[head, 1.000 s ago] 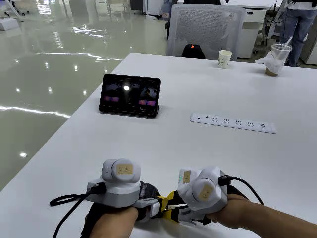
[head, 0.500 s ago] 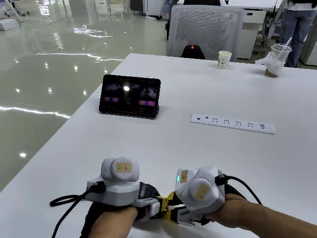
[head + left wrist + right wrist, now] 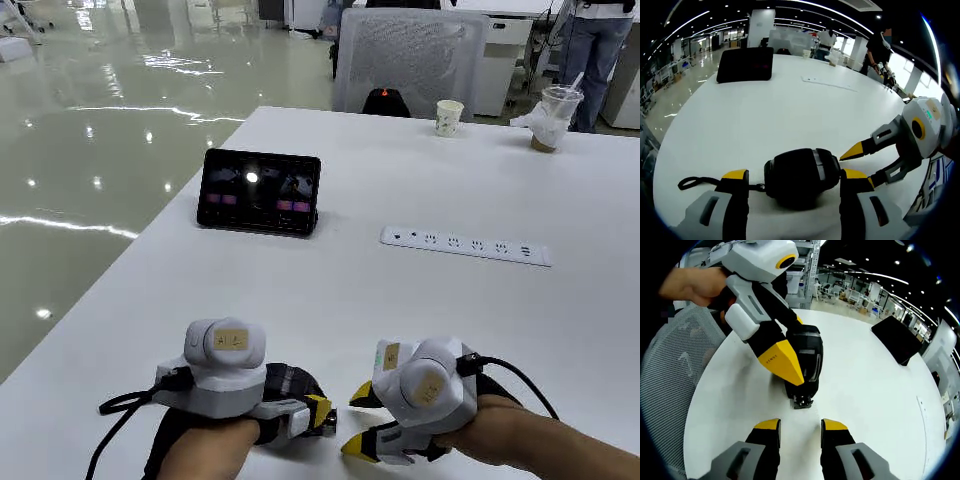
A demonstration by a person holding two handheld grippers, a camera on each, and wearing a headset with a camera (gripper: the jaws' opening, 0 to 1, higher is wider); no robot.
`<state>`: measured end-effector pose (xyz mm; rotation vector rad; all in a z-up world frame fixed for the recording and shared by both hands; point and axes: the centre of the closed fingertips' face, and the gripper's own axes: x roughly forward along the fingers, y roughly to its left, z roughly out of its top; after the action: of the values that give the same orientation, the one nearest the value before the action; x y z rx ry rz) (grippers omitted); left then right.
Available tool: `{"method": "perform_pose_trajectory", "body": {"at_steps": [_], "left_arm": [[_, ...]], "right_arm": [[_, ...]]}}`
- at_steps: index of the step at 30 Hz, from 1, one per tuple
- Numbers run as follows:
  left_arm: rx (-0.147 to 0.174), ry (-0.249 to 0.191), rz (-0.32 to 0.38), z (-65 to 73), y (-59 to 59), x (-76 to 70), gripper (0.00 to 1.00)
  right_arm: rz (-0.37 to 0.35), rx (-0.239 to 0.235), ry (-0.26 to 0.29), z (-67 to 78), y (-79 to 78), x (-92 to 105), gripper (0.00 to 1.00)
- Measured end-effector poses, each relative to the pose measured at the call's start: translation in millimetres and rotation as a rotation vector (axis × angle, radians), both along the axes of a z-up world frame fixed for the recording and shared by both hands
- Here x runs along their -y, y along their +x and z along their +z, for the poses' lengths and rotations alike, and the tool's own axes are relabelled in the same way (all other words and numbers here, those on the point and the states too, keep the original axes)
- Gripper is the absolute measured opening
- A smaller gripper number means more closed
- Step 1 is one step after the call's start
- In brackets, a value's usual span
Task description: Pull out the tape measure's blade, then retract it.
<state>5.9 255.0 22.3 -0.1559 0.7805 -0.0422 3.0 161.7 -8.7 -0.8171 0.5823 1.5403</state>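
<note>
Left gripper view: left gripper (image 3: 795, 174) clamps the black rubber-cased tape measure (image 3: 800, 182); right gripper (image 3: 800, 425) stands part-open, empty.

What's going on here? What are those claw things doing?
A person holds a gripper in each hand at a white table. The left gripper is clamped on a black tape measure that sits on the table. The right gripper is open and points at the little metal hook at the tape measure's mouth, just short of it. The blade is not pulled out.
</note>
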Motion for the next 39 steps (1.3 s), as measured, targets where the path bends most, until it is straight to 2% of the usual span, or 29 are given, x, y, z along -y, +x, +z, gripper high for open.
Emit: {"method": "perform_pose_trajectory", "body": {"at_steps": [7, 19, 24, 30, 39], "left_arm": [[0.015, 0.026, -0.028, 6.2, -8.8, -5.3, 0.70], [0.031, 0.057, -0.081, 8.8, -32.0, -15.4, 0.75], [0.033, 0.047, -0.093, 9.0, -36.2, -18.5, 0.76], [0.051, 0.060, -0.131, 10.3, -40.0, -15.3, 0.77], [0.071, 0.074, -0.178, 9.4, -49.5, -15.5, 0.78]], "right_arm": [[-0.045, 0.016, 0.016, 9.5, 4.8, 16.1, 0.35], [-0.162, 0.019, 0.041, 18.7, 7.0, 47.1, 0.45], [-0.225, -0.002, 0.062, 20.4, 7.2, 60.6, 0.49], [-0.288, -0.019, 0.087, 23.9, 7.2, 75.4, 0.54], [-0.384, -0.015, 0.115, 27.5, 7.4, 102.5, 0.56]]}}
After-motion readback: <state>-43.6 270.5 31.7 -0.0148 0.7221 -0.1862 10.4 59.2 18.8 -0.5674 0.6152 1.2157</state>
